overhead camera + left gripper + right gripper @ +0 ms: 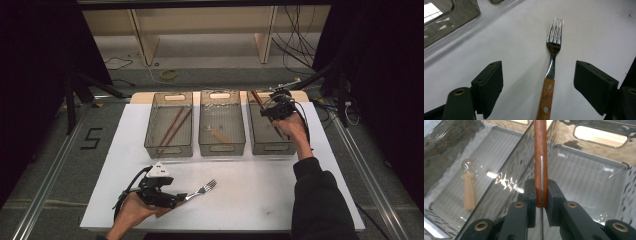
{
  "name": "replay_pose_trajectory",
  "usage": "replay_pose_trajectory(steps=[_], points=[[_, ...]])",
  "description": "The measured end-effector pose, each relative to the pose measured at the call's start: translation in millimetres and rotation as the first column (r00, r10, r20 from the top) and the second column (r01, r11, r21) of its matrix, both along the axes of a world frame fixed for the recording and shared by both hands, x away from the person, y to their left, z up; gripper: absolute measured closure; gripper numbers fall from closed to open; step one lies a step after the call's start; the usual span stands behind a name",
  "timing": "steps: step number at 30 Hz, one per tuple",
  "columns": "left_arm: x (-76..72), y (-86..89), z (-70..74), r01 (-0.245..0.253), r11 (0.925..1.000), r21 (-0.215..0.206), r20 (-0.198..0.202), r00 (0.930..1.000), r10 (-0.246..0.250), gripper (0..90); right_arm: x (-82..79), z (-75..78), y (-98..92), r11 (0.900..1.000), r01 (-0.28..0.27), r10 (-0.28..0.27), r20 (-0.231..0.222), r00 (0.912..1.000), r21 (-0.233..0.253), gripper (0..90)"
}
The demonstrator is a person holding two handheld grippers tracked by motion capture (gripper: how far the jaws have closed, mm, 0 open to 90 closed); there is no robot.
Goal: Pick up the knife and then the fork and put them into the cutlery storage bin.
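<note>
Bare table [260,192] lies open from the fork [202,189] toward 3 o'clock. At 12 o'clock three bins [222,122] stand side by side, walling off the far edge.

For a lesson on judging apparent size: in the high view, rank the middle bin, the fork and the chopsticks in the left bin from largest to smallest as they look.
1. middle bin, clearly largest.
2. chopsticks in the left bin.
3. fork, though the left gripper hides its handle, so the last two places are unsure.

Black gripper [541,195] jaws with brass-coloured pivots; black sleeve [320,200].
</note>
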State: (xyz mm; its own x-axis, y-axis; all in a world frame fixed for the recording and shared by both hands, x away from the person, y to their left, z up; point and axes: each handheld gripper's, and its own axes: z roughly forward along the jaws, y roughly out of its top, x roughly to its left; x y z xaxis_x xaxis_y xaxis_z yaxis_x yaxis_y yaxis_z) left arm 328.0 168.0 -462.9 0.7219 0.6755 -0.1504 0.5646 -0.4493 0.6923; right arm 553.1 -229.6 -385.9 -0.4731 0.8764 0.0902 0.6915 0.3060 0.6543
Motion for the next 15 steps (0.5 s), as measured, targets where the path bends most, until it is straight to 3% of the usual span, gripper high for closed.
replay_pose_trajectory(steps=[15], points=[[-0.1,1.0,-2.2,0.002,0.9999,0.013,-0.008,1.0,-0.002,22.8,6.5,-9.3,-0.6,0.999,0.048,-0.048,-0.019,0.9987,-0.004,81.0]])
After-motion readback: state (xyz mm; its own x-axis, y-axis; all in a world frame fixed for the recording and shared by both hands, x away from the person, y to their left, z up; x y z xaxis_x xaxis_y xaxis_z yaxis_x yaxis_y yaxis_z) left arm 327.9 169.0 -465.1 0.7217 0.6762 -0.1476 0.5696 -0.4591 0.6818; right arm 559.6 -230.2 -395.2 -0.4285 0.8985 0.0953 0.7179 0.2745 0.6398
